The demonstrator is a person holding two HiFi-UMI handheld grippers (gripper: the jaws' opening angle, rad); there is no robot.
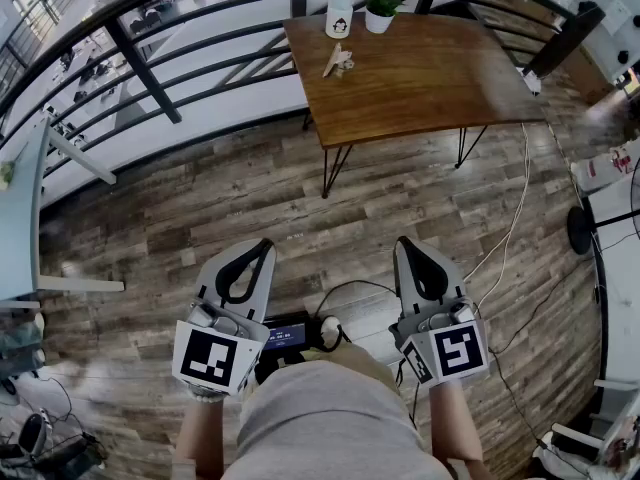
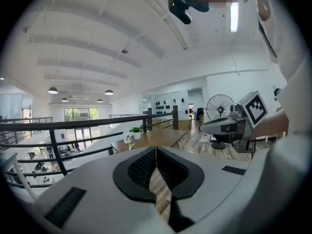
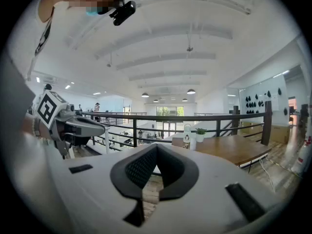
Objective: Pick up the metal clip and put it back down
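Note:
The metal clip (image 1: 338,63) is a small pale object lying near the far left of the wooden table (image 1: 430,78), well ahead of me across the plank floor. Both grippers are held close to my body, far short of the table. My left gripper (image 1: 262,246) points forward with its jaws together and nothing between them; the left gripper view shows the pads (image 2: 146,165) meeting at the tip. My right gripper (image 1: 405,243) is likewise shut and empty, its pads (image 3: 168,167) touching in the right gripper view.
A white bottle (image 1: 340,12) and a small potted plant (image 1: 380,10) stand at the table's far edge. A black railing (image 1: 150,68) runs behind the table. Cables (image 1: 515,208) trail over the floor at right. White furniture (image 1: 615,238) lines the right side, a white desk (image 1: 20,218) the left.

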